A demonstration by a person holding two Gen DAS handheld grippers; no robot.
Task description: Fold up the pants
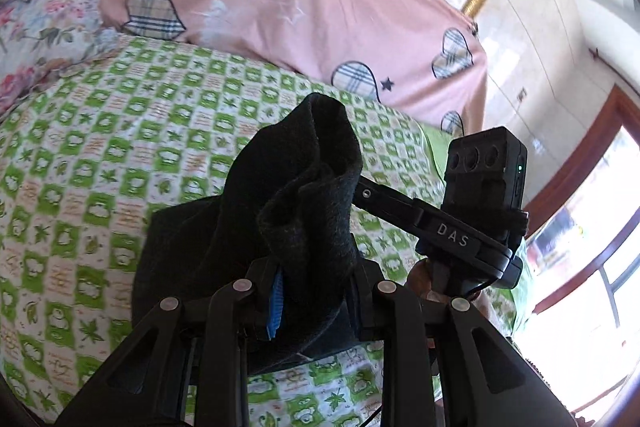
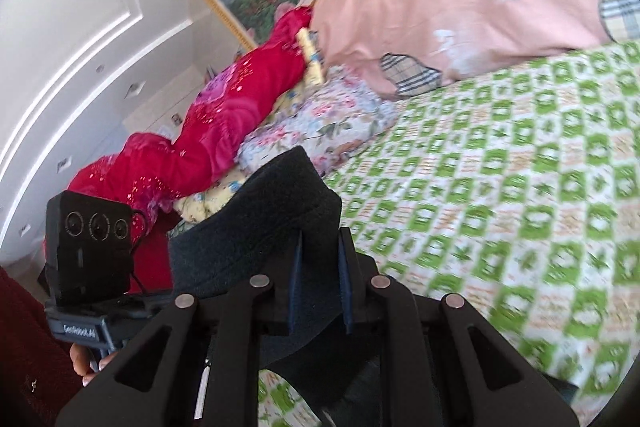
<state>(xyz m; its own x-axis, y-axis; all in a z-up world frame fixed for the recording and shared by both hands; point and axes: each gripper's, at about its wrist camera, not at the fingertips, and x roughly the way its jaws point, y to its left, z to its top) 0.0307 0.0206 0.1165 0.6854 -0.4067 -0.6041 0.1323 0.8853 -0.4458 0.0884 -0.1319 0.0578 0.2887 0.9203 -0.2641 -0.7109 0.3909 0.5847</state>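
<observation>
Dark pants (image 1: 296,195) pinched in left gripper (image 1: 312,291) and right gripper (image 2: 320,291), above green-checked bedspread (image 1: 100,155).

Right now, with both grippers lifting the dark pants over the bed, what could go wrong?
1. The left gripper pinches a bunched wad of the pants, so the fold may come out creased.
2. The right gripper holds only an edge; the fabric could slip free.
3. Part of the pants is on the green checkered sheet, so it may drag and skew.
</observation>
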